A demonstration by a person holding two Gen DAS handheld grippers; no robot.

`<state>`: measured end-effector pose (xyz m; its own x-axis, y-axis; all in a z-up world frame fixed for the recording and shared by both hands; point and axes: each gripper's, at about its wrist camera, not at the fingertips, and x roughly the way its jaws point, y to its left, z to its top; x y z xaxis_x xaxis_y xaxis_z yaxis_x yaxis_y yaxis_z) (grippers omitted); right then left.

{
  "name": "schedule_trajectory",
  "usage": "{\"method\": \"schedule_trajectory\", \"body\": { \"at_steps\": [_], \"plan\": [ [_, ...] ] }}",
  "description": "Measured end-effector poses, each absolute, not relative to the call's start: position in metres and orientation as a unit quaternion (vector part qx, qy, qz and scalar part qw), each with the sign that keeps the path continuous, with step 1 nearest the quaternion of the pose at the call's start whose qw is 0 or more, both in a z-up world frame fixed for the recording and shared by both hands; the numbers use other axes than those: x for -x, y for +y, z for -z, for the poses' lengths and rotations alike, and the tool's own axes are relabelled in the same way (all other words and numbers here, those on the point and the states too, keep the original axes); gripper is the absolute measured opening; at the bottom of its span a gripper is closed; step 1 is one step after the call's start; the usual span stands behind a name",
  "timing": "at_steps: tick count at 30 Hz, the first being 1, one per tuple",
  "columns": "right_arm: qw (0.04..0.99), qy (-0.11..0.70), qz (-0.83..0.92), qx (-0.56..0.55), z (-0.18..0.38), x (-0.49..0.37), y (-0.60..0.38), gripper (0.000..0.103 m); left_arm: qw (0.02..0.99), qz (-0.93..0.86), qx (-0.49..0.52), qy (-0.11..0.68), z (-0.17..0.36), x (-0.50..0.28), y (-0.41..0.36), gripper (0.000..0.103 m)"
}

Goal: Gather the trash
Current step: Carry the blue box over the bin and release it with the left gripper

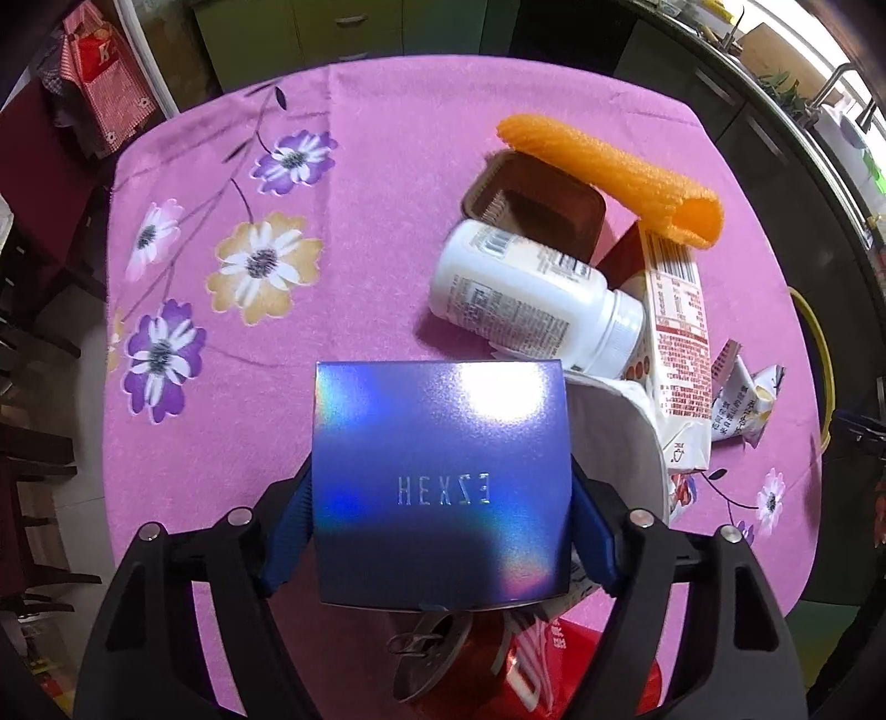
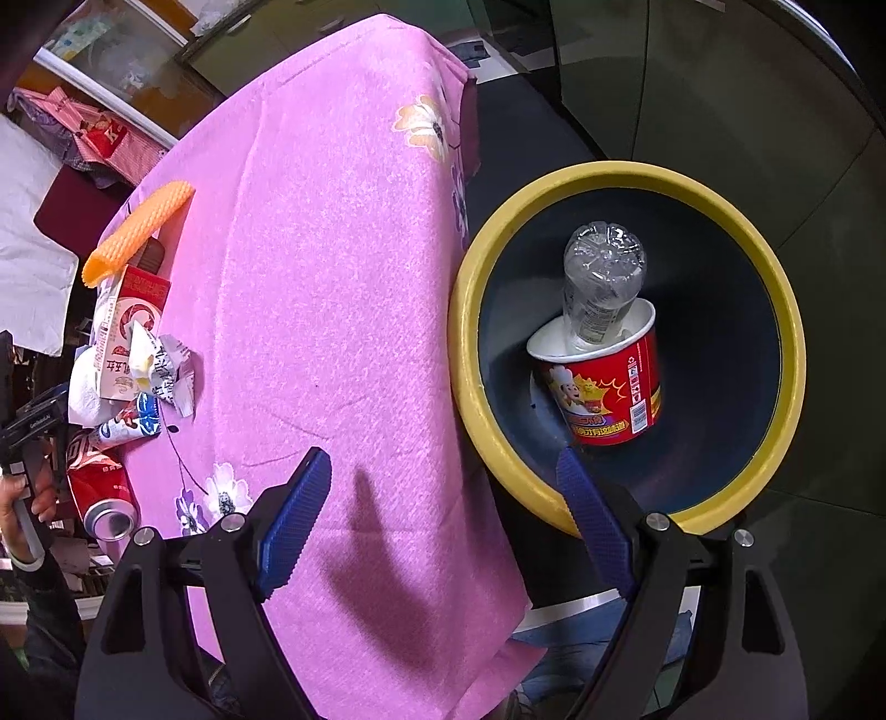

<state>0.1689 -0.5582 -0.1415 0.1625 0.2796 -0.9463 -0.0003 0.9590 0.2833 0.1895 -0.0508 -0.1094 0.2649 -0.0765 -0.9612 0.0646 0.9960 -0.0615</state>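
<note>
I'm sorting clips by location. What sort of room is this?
Likely a home kitchen or dining area: a table under a floral pink tablecloth, a sink faucet by the window, and green cabinets behind.

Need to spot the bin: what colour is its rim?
Yellow rim, dark inside; clearest in the right wrist view.

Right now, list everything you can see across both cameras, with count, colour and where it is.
box: 1, iridescent blue, held in the left gripper
pill bottle: 1, white, lying on the tablecloth
tray: 1, brown, behind the pill bottle
foam sleeve: 1, orange, across the tray
carton: 1, white and red, right of the pill bottle
wrapper: 1, white, crumpled, beside the carton
can: 1, red, lying at the near table edge
tablecloth: 1, pink, floral
bin: 1, yellow rim, beside the table
noodle cup: 1, red, in the bin
plastic bottle: 1, clear, upended in the noodle cup
left gripper: jaws shut on the box
right gripper: jaws open, empty
</note>
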Motion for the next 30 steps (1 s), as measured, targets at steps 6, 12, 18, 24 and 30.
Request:
{"method": "schedule_trajectory", "body": {
  "at_steps": [6, 12, 18, 24, 30],
  "plan": [
    [0.761, 0.63, -0.1, -0.117, 0.133, -0.165, -0.56, 0.083, 0.817, 0.041, 0.001, 0.575, 0.078, -0.183, -0.039, 0.074],
    [0.773, 0.613, -0.101, -0.125, 0.118, -0.155, -0.567, 0.083, 0.84, 0.082, -0.028, 0.536, 0.026, -0.165, -0.067, 0.074],
    [0.791, 0.592, -0.076, -0.135, 0.097, -0.135, -0.595, 0.083, 0.843, 0.185, -0.077, 0.5, -0.01, -0.152, -0.154, 0.074],
    [0.804, 0.573, -0.042, -0.152, 0.085, -0.101, -0.638, 0.083, 0.805, 0.3, -0.123, 0.497, -0.01, -0.152, -0.282, 0.074],
    [0.809, 0.561, -0.014, -0.174, 0.081, -0.064, -0.674, 0.083, 0.772, 0.37, -0.167, 0.49, 0.011, -0.163, -0.405, 0.074]
  ]
}}
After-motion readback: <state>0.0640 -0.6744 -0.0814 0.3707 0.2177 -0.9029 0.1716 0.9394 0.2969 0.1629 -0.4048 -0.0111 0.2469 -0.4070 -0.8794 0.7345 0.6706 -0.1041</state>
